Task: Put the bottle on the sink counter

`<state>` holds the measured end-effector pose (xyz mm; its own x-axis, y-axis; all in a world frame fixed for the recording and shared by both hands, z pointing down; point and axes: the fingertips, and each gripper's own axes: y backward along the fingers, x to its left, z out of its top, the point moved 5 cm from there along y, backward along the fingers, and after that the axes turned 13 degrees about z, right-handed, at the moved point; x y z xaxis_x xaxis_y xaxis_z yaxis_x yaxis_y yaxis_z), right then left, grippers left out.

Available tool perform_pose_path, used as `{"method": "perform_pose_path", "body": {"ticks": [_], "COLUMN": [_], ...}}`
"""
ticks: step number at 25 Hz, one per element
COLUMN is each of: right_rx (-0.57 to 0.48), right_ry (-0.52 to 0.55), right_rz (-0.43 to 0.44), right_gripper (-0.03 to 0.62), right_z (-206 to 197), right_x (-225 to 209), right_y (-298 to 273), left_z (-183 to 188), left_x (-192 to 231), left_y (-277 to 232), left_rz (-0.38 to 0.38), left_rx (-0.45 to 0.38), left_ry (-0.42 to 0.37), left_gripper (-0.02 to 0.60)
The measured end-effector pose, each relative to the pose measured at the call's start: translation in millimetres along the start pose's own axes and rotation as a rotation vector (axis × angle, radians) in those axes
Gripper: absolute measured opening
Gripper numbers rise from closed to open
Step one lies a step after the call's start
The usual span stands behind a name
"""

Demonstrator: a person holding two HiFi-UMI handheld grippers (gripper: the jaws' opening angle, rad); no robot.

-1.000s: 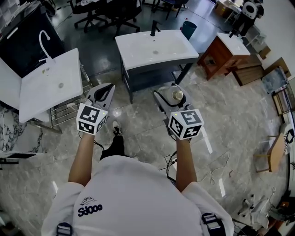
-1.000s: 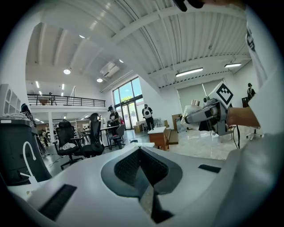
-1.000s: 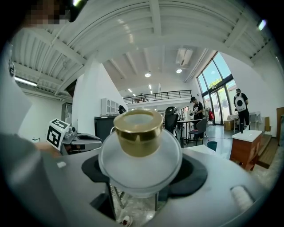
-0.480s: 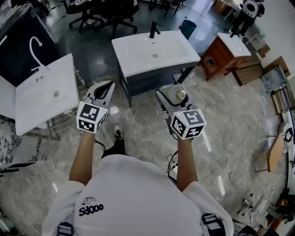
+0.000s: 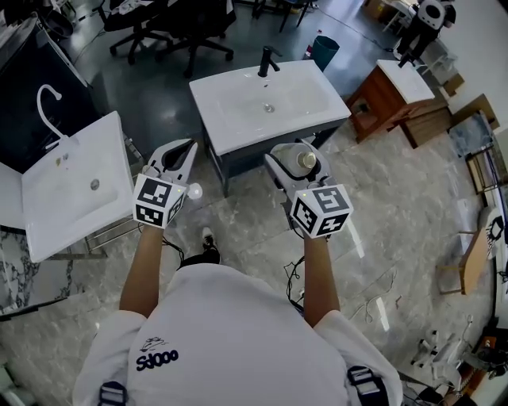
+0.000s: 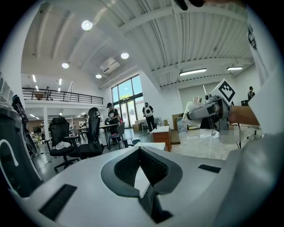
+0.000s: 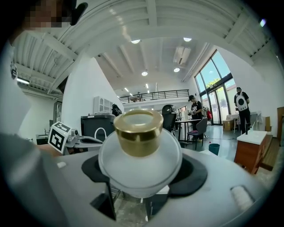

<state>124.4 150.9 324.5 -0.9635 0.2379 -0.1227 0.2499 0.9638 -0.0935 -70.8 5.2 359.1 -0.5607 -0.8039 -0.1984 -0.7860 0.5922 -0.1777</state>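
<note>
A frosted white bottle [image 5: 304, 162] with a gold cap [image 7: 138, 126] stands upright between the fingers of my right gripper [image 5: 303, 155], which is shut on the bottle's body [image 7: 139, 155]. The gripper holds it in the air above the marble floor, just short of the front edge of the white sink counter [image 5: 305, 111]. That counter has a basin and a black faucet [image 5: 267, 59] at its back. My left gripper [image 5: 187, 149] hovers to the left of the counter's front corner, shut with nothing in it [image 6: 141, 150].
A second white sink [image 5: 71, 186] on a metal rack stands close at the left. A wooden cabinet [image 5: 393, 87] with a white top is right of the counter. Office chairs [image 5: 182, 24] and a teal bin [image 5: 324, 49] lie beyond. Cables [image 5: 373, 293] trail on the floor.
The sink counter has drawn nearer to both grippers and the left sink has slid further left. The right gripper keeps its hold on the bottle.
</note>
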Motion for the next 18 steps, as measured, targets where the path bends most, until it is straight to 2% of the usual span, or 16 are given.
{"method": "perform_pose_path", "body": {"ticks": [8,18], "right_rx": [0.017,0.047], "right_ry": [-0.008,-0.029], "right_rz": [-0.028,-0.022], "right_gripper": [0.347,0.348], "right_z": [5.6,3.1], "right_x": [-27.9,-45.4], "right_y": [-41.0,-94.5], "left_z": [2.2,-11.1], "left_x": [26.4,63.8], "left_y": [-49.6,-86.0], "left_rz": [-0.039,-0.044], "left_rx": [-0.001,0.027], "left_ry": [0.002,0.021], "left_gripper": [0.006,0.006]}}
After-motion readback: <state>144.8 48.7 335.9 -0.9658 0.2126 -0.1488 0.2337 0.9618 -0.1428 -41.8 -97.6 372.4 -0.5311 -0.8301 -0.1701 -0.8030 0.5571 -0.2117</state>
